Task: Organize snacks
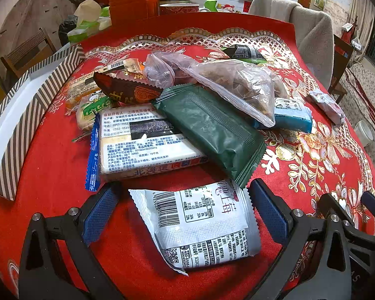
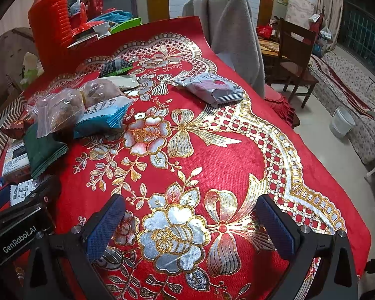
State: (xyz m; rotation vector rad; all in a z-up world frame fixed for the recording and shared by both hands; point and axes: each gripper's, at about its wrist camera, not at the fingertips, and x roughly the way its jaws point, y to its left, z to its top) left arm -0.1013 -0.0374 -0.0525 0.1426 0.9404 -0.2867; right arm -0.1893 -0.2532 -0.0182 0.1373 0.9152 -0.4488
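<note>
Red tablecloth (image 1: pixel 50 175), white packet (image 1: pixel 202 225) between spread jaws

I count two clear plastic bags (image 1: pixel 240 87) of dark snacks, one green packet (image 1: pixel 212 130), one blue packet (image 1: pixel 291 117), one white packet (image 1: pixel 202 225), one striped box (image 1: pixel 25 115) at the frame's left, and my two tools.

My left gripper (image 1: pixel 185 208) has matt black plastic arms, dull metal screws and pads (image 1: pixel 101 215) of rough blue dimpled rubber, and between them lies a white snack packet (image 1: pixel 202 227) of smooth, faintly shiny plastic film. Behind it, the dark green wrapper (image 1: pixel 212 127) looks matt and ribbed, and the clear plastic bag (image 1: pixel 240 85) is glossy and crinkled. The red tablecloth (image 2: pixel 212 150) looks like soft velvety cloth with shiny gold and silver embroidery.
</note>
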